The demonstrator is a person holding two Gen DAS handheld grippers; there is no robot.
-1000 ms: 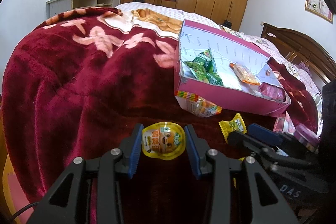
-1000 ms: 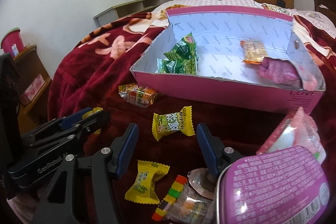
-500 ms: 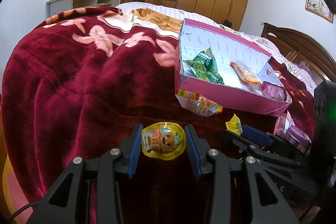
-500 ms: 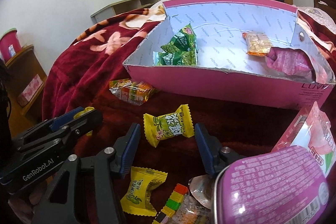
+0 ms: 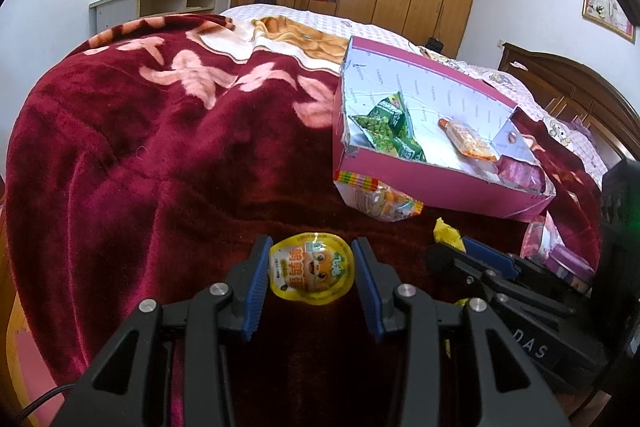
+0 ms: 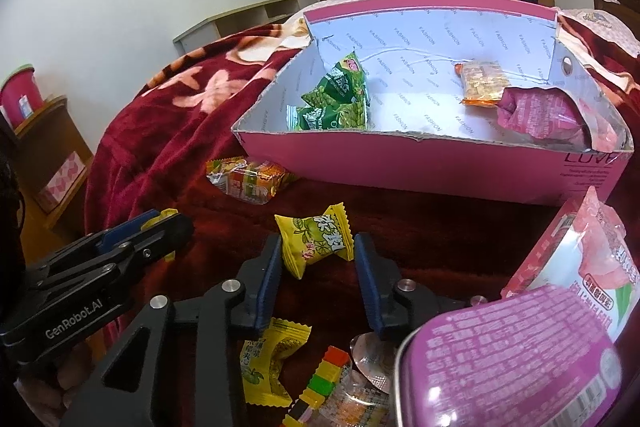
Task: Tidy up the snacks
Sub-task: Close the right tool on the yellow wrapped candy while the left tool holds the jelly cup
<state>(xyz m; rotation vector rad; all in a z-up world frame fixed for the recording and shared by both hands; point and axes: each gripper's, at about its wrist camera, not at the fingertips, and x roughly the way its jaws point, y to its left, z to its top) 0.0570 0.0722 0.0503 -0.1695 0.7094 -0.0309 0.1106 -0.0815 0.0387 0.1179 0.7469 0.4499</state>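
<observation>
My left gripper point(image 5: 311, 269) is shut on a yellow jelly cup point(image 5: 312, 267), holding it by both sides low over the red blanket. My right gripper point(image 6: 316, 253) has its pads against both ends of a yellow wrapped candy point(image 6: 316, 241). The pink box point(image 6: 400, 167) stands behind both, also in the left wrist view point(image 5: 440, 187). It holds green snack packs point(image 6: 336, 103), an orange pack point(image 6: 482, 83) and a pink pack point(image 6: 536, 113).
A striped clear snack bag point(image 6: 248, 179) lies against the box's front left. A second yellow candy point(image 6: 272, 363), a pink tin point(image 6: 508, 359), a pink-white pouch point(image 6: 576, 263) and a striped bag point(image 6: 332, 387) lie near my right gripper. The blanket drops off at the left.
My right gripper has moved forward and closed its pads onto the yellow candy. My left gripper holds the jelly cup as before.
</observation>
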